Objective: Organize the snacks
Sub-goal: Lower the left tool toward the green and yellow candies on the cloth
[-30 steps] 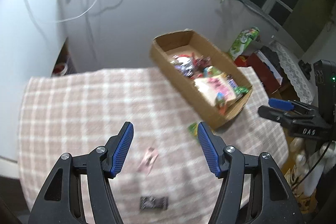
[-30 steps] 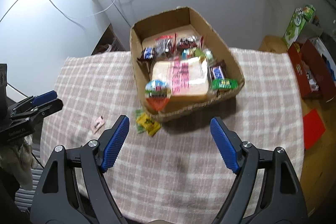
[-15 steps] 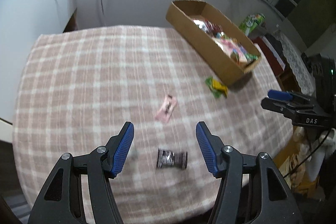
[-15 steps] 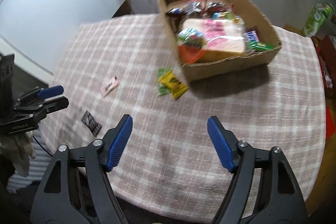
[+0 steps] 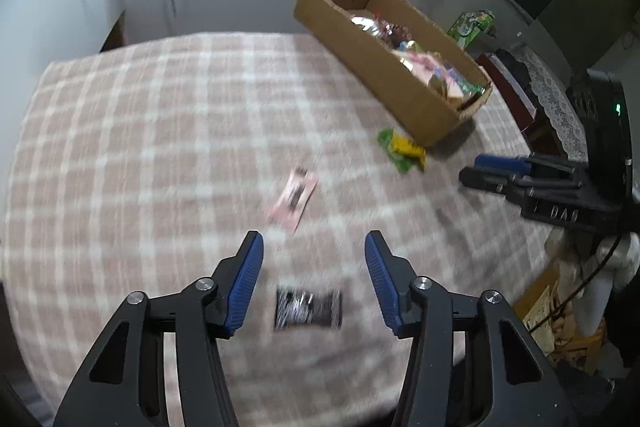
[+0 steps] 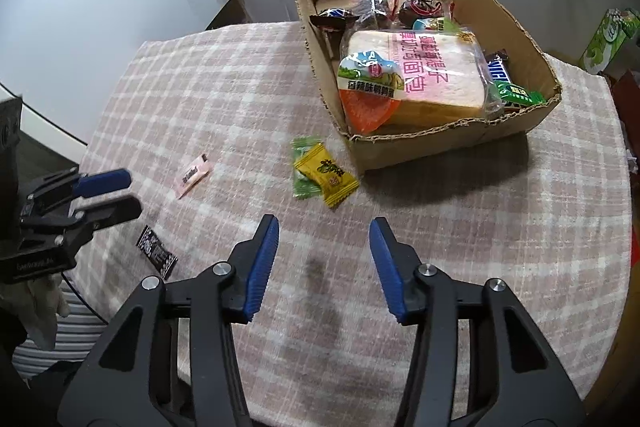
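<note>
A checked cloth [image 6: 224, 75] covers the table. Only the right view shows inside the cardboard box [image 6: 516, 131]: bread, wrapped snacks. Left gripper [image 5: 314, 251], jaws just narrowed yet empty, hangs over a black packet [image 5: 308, 309]; right gripper [image 6: 323, 233] likewise empty.

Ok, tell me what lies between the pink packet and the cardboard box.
In the right wrist view, a yellow candy overlapping a green one lies between the pink packet and the box.

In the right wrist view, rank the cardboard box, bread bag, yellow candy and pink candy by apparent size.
1. cardboard box
2. bread bag
3. yellow candy
4. pink candy, slightly smaller, though lying about as near.
</note>
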Demonstrator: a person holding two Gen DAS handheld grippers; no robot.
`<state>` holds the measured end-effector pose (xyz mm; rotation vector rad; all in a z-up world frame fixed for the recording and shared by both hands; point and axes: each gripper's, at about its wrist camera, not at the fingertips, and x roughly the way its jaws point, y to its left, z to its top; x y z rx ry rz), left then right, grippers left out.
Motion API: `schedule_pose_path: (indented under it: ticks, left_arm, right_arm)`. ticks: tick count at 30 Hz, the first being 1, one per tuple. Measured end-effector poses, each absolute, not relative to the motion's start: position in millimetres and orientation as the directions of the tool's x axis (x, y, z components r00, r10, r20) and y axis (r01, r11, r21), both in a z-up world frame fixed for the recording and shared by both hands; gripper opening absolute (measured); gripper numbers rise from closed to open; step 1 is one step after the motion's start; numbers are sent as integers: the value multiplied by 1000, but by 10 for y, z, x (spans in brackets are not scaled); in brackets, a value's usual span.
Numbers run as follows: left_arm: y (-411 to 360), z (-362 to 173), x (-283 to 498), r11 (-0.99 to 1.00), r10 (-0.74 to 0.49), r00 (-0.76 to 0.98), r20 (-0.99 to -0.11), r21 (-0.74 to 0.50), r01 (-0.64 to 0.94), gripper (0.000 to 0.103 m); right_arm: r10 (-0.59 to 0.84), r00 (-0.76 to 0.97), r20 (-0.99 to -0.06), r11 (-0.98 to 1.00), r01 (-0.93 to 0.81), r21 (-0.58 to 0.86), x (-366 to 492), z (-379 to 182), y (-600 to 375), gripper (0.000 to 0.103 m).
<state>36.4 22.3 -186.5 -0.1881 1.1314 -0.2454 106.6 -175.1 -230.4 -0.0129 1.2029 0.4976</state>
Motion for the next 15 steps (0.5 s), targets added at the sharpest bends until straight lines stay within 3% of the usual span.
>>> schedule_pose_path:
  ticks: [4,15]
  left_arm:
    - [85,-1896,625,945,-327,395,-858,-292,149,42]
    - [-367,-2158,1401,933,-347,355,-868,-283,221,22]
  right_arm:
    - [373,258,-892,892,-366,267,1113,-2369,-1755,43]
    - [378,260,-888,908,-293,300,1124,-2461,-1978,41]
